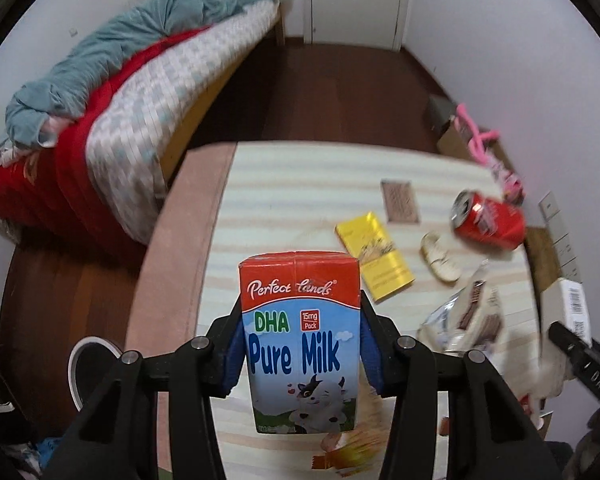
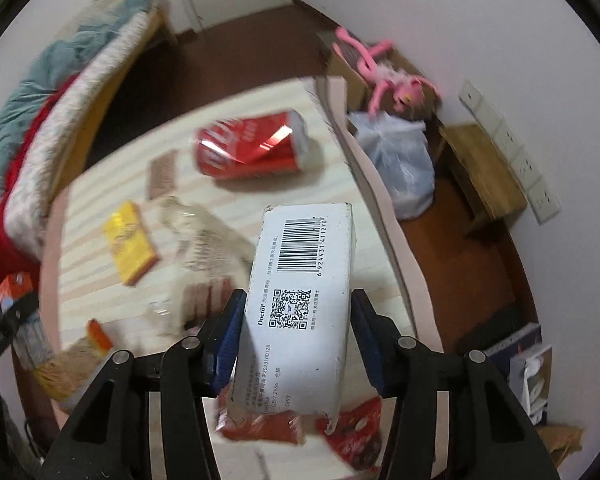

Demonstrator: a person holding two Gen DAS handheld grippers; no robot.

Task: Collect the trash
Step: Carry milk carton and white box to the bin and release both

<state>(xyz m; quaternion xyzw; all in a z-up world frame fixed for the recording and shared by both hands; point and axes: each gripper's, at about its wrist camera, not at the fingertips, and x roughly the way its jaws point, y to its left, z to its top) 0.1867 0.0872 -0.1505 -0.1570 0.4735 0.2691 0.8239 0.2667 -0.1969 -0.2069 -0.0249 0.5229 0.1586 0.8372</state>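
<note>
Milk carton point(image 1: 300, 340) stands upright, clamped in your left hand-held gripper point(image 1: 300, 344); only the right view shows your right hand-held gripper point(image 2: 296, 340) clamping the white box point(image 2: 300, 304), pointing far.

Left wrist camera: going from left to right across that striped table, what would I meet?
Milk carton held in the left gripper → yellow packet → brown card → small white scrap → crumpled snack wrapper → red soda can.
</note>
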